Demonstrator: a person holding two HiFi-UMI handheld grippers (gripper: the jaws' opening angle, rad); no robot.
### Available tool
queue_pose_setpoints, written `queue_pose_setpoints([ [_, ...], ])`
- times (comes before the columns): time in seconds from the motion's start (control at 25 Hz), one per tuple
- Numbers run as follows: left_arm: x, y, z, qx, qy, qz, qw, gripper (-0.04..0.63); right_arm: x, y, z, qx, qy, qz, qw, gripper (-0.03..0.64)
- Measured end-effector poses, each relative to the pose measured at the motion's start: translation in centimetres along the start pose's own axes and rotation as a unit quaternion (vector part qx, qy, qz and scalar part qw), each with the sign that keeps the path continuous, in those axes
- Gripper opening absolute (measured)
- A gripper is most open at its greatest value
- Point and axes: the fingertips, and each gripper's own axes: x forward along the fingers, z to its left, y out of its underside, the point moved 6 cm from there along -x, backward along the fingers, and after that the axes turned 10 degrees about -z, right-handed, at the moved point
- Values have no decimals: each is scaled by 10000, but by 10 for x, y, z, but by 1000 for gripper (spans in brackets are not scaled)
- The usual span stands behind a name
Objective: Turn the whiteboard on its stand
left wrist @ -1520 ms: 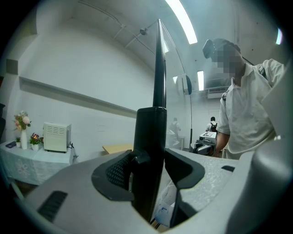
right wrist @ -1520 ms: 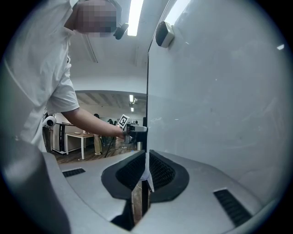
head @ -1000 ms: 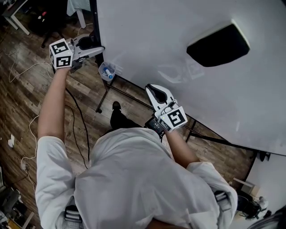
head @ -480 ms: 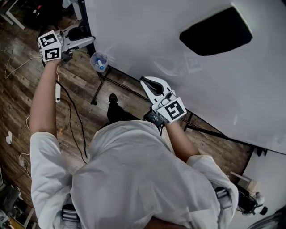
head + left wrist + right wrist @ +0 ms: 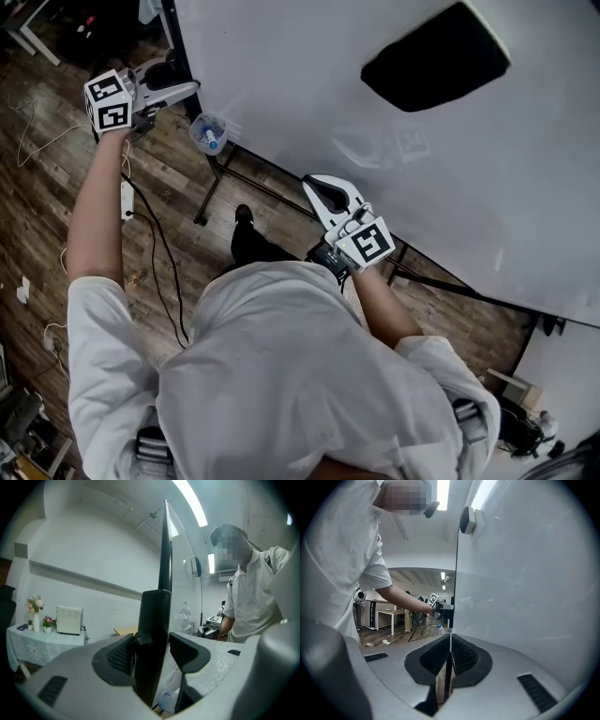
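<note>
The whiteboard (image 5: pixel 328 84) fills the upper right of the head view, with a black eraser (image 5: pixel 436 61) stuck to it. My left gripper (image 5: pixel 187 86) is at the board's left black frame post (image 5: pixel 152 630). Its jaws have just been opening: the post stands between them, the left pad close against it and the right pad clear of it. My right gripper (image 5: pixel 314 183) is at the board's lower edge, its jaws shut on that thin edge (image 5: pixel 449 653). The board's white face (image 5: pixel 525 588) rises to the right in the right gripper view.
A clear cup of markers (image 5: pixel 208 133) hangs by the stand's black legs (image 5: pixel 217 187). A cable (image 5: pixel 155 253) and a power strip (image 5: pixel 123 199) lie on the wooden floor. Behind the board stands a table with flowers (image 5: pixel 33 639) and a white appliance (image 5: pixel 69 619).
The right gripper has shifted slightly along the board's lower edge. The left gripper stays at the frame post. The head view itself has drifted a little.
</note>
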Motion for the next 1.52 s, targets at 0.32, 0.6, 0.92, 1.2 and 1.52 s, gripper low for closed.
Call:
queue_pose_setpoints([
  [0.32,-1,0,2,64,-160,102,9998,262,15,1,4,49,-93,14,9999,9],
  [0.6,-25,-14,-21,842,-670,962,9895,310,2,-13,14,47,-75,-182,9998,9],
  [0.92,-76,-51,-107,1419,-2337,-425,9610,283,-35,-20,39,69,268,-236,9993,9],
  [1.2,-61,-16,-207,1471,-2893,-895,9416,113,-83,-24,52,-51,1144,-444,9924,2],
  [1.52,-16,52,-280,980,-2954,-873,9463,5,-152,-24,66,-91,2228,-399,9740,1],
])
